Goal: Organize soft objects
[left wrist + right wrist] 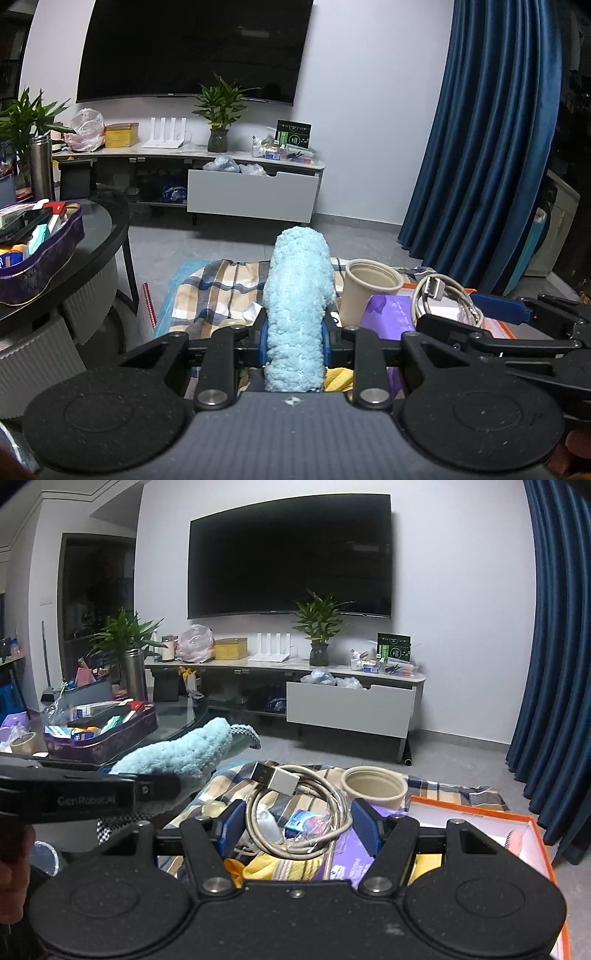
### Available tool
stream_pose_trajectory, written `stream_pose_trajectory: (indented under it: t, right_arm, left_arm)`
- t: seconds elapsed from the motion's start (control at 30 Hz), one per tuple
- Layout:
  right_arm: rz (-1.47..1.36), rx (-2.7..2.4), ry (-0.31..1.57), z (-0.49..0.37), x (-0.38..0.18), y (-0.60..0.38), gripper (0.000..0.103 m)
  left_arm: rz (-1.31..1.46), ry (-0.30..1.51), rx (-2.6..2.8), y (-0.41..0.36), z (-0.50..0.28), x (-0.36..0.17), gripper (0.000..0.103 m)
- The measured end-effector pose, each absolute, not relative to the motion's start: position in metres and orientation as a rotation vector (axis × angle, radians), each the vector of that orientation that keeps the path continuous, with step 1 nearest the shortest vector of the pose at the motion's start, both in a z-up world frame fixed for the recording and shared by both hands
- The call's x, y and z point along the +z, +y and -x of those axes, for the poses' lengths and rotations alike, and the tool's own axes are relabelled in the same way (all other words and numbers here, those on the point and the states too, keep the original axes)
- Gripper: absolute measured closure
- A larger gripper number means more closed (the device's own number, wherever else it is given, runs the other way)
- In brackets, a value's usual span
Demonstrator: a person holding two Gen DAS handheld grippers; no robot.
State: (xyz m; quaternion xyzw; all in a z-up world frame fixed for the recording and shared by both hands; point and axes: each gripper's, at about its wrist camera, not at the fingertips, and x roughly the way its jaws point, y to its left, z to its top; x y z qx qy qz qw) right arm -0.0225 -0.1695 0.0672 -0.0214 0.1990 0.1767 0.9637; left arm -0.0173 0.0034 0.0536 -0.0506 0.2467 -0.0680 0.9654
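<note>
My left gripper (pixel 295 339) is shut on a fluffy light blue cloth (pixel 299 295), which sticks up and forward between its blue pads. The same cloth (pixel 177 753) shows at the left of the right wrist view, held above the plaid cloth (pixel 218 291). My right gripper (pixel 299 827) is open, its blue pads on either side of a coiled grey USB cable (pixel 295 812) that rests on the pile. Under the cable lie a yellow soft item (pixel 269 864), a purple pack (pixel 351 864) and small packets.
A beige paper cup (pixel 375 784) stands behind the cable. An orange-rimmed box (pixel 480 814) lies at the right. A dark round table (pixel 99 236) with a purple tin (pixel 40 266) is at the left. A TV stand and blue curtain are behind.
</note>
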Motion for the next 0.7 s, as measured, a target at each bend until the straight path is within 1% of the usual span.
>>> stream_pose_trajectory:
  t: [0.7]
  right_arm:
    - [-0.005, 0.279, 0.37, 0.016, 0.086, -0.212, 0.027]
  left_arm:
    - [0.073, 0.503, -0.197, -0.036, -0.002, 0.067, 0.075]
